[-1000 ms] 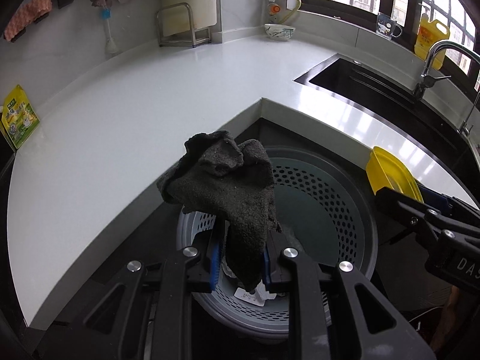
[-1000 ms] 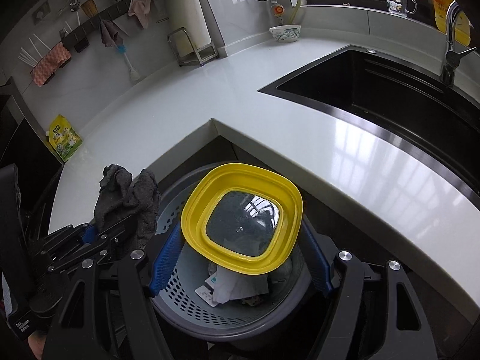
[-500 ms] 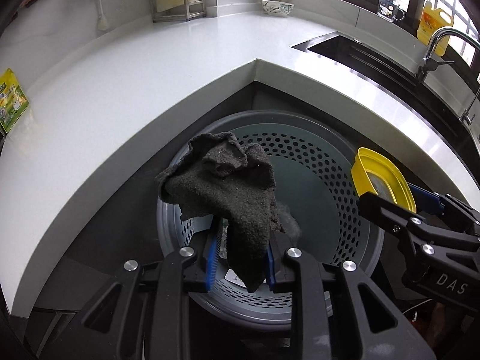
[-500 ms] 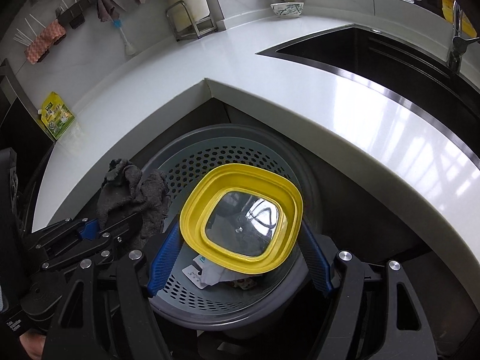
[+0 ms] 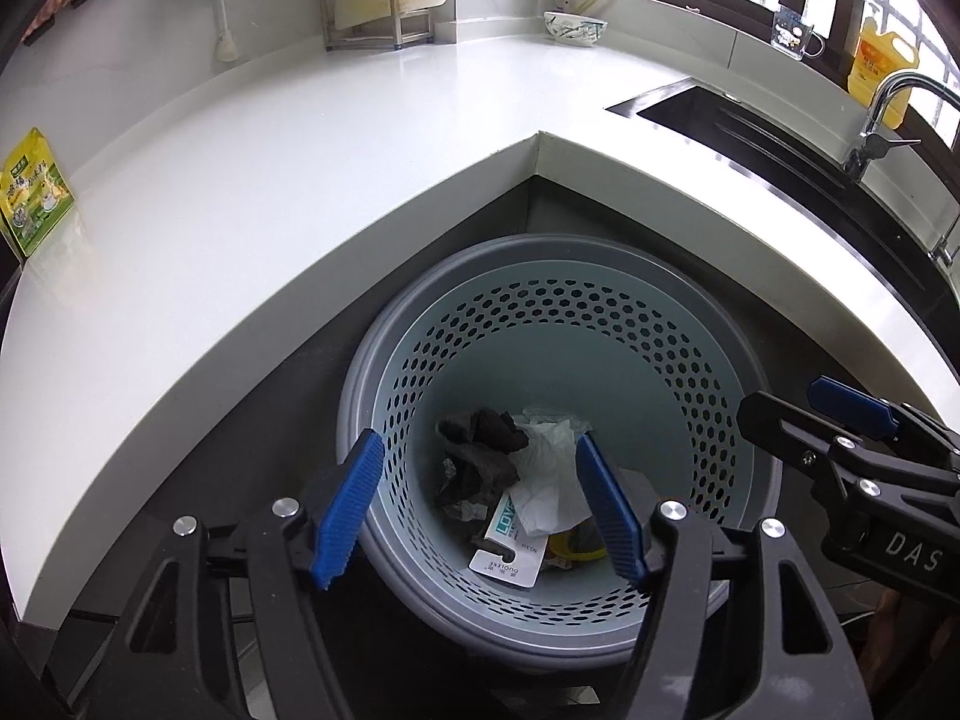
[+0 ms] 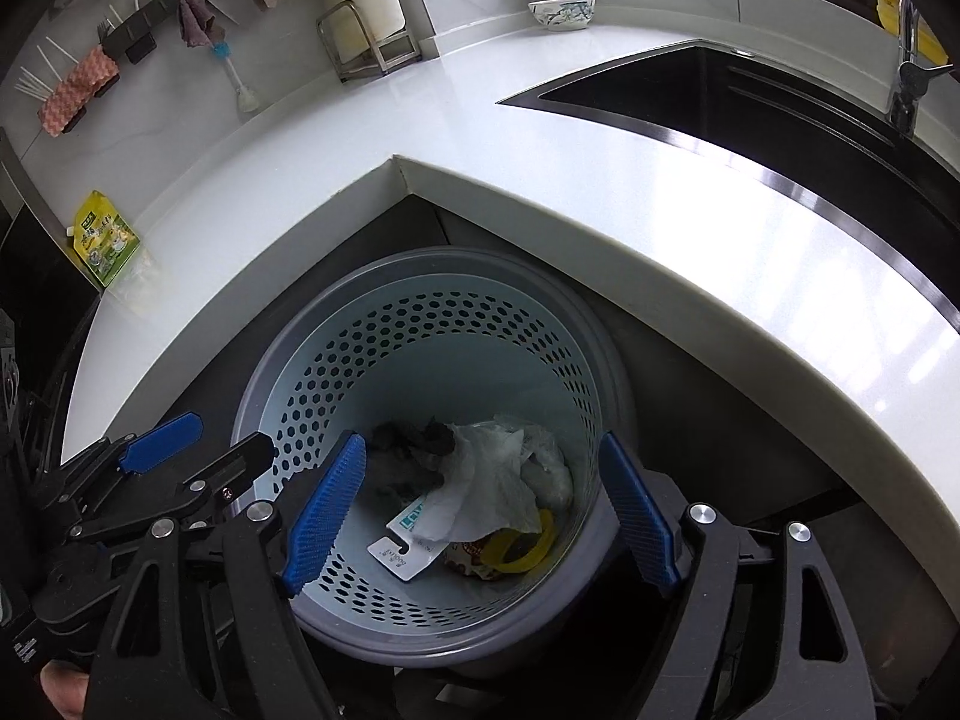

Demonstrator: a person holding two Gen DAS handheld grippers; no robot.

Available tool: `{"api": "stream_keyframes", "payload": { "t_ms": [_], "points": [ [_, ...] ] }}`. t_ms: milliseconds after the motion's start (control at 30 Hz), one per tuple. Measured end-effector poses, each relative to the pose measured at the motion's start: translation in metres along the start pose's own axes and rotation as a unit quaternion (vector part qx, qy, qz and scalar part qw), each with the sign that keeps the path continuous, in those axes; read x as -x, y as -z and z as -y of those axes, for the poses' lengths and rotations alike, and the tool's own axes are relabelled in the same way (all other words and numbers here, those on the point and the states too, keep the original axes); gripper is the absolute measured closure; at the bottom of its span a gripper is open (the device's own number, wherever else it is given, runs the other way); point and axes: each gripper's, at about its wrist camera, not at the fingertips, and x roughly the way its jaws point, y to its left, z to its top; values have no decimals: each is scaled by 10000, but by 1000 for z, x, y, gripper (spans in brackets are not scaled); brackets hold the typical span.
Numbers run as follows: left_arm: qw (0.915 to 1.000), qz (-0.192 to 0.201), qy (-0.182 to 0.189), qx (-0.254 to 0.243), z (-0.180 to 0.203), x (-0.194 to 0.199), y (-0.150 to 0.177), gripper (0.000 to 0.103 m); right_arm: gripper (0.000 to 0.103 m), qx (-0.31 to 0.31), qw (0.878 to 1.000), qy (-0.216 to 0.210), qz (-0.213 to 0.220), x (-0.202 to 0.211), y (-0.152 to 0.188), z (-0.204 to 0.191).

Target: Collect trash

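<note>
1. left gripper (image 5: pixel 480 507) hangs right over the grey perforated trash basket (image 5: pixel 690 360), fingers (image 5: pixel 348 507) wide and opening further, nothing pinched between the blue pads, you just look straight down through the gap into the basket
2. right gripper (image 6: pixel 483 510) is over the same basket from the other side, fingers (image 6: pixel 639 516) also spread wide and opening, nothing in them either
3. the dark rag (image 5: pixel 483 453) lies crumpled at the bottom of the basket, toward the left side of the pile
4. touching it on the right is a scrunched white tissue (image 5: pixel 549 480), which partly covers a white packaging card (image 5: pixel 510 555) with a hang slot
5. the yellow lid (image 6: pixel 522 543) is down in there too, mostly buried under the tissue, only a curved yellow edge shows; can't tell how it sits
6. the basket stands on the floor in the inside corner of the white L-shaped surface (image 5: pixel 270 192), below its edge
7. on the surface: a green-yellow pouch (image 5: pixel 30 192) far left, a patterned bowl (image 5: pixel 576 27) at the back, a metal rack (image 5: pixel 378 12) against the wall
8. black sink (image 6: pixel 750 96) with a chrome tap on the right leg of the surface, well apart from the basket
</note>
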Motion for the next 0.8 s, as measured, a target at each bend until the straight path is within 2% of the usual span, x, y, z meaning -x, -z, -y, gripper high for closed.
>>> {"api": "stream_keyframes", "payload": {
  "t_ms": [800],
  "points": [
    [10000,-1,-48,66,-6,0,1,32,27,-25,10000,84,-1,1,3,1]
  ]
}}
